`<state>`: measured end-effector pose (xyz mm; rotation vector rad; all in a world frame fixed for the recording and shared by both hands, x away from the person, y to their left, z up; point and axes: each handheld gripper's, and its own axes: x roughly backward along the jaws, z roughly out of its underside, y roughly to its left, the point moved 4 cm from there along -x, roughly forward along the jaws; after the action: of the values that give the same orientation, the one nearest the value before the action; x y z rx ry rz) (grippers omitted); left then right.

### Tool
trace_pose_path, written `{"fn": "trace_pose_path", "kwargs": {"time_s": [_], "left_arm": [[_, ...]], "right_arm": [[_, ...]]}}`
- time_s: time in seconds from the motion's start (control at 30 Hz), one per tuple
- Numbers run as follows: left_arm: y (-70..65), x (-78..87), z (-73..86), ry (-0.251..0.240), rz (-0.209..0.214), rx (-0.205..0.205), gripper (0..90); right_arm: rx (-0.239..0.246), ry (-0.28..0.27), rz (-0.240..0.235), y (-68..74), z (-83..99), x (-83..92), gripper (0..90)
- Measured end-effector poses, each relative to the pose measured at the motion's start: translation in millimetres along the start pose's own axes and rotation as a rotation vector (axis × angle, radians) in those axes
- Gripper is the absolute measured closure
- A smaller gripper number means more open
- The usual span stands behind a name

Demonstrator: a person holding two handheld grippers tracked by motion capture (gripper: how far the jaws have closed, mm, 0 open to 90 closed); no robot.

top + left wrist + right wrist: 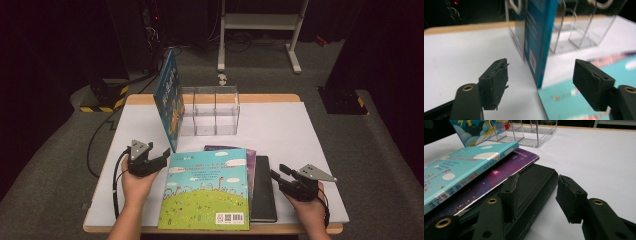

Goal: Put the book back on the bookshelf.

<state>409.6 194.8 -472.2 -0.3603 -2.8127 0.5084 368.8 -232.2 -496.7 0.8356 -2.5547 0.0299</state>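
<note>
L forearm comes in from bottom edge of high view, hand wrapped round the left gripper point(159, 156), grey three-cornered plate on top, cable looping down by the wrist. Its tips aim up-right. In left gripper view the two black fingers point(495, 83) stand wide apart, nothing pressed between the pads. R forearm enters at bottom right, hand under the right gripper point(278, 174), plate on top too, tips aiming left, body about level. In right gripper view its fingers point(570, 197) sit partly apart w/ a clear gap, pads gripping nothing. Both hands low, near the tabletop's front edge, well apart from each other.
</note>
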Motion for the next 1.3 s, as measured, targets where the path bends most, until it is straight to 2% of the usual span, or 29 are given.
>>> {"fn": "trace_pose_path", "kwargs": {"time_s": [0.23, 0.37, 0.5, 0.63, 0.8, 0.93, 0.97, 1.07, 1.17, 1.3], "left_arm": [[-1.9, 14.6, 23.6, 0.063, 0.023, -0.01, 23.3], [-5.3, 22.9, 35.0, 0.098, 0.046, 0.004, 22.4], [-10.0, 30.1, 45.9, 0.126, 0.072, 0.037, 19.8], [-16.9, 34.8, 56.3, 0.149, 0.082, 0.01, 20.3], [-23.0, 41.3, 58.1, 0.15, 0.093, 0.014, 20.1], [-21.6, 45.7, 62.6, 0.177, 0.091, 0.02, 18.6], [-19.2, 46.6, 63.7, 0.192, 0.085, 0.008, 18.8], [-15.5, 47.9, 61.8, 0.179, 0.081, 0.037, 19.5], [-15.7, 48.8, 61.4, 0.173, 0.085, 0.042, 19.4], [-17.7, 47.4, 65.7, 0.198, 0.101, 0.062, 18.0]], "right_arm": [[0.008, 0.004, -0.001, 1.7, 0.3, -1.1, 52.5], [0.019, 0.009, 0.0, 2.6, 0.9, -1.9, 52.6], [0.024, 0.006, -0.008, 4.0, 0.8, -2.2, 50.6], [0.037, -0.003, -0.013, 6.2, -0.4, -1.1, 49.4], [0.06, -0.009, -0.024, 12.1, -0.9, -1.3, 46.4], [0.08, 0.002, -0.028, 19.7, -1.8, -2.1, 44.4], [0.086, 0.005, -0.029, 21.7, -2.0, -2.4, 44.0], [0.104, 0.011, -0.024, 26.7, -3.1, -2.6, 43.0], [0.111, 0.016, -0.021, 29.9, -3.9, -2.4, 40.7], [0.111, 0.021, -0.029, 33.6, -5.2, -2.3, 38.7]]}}
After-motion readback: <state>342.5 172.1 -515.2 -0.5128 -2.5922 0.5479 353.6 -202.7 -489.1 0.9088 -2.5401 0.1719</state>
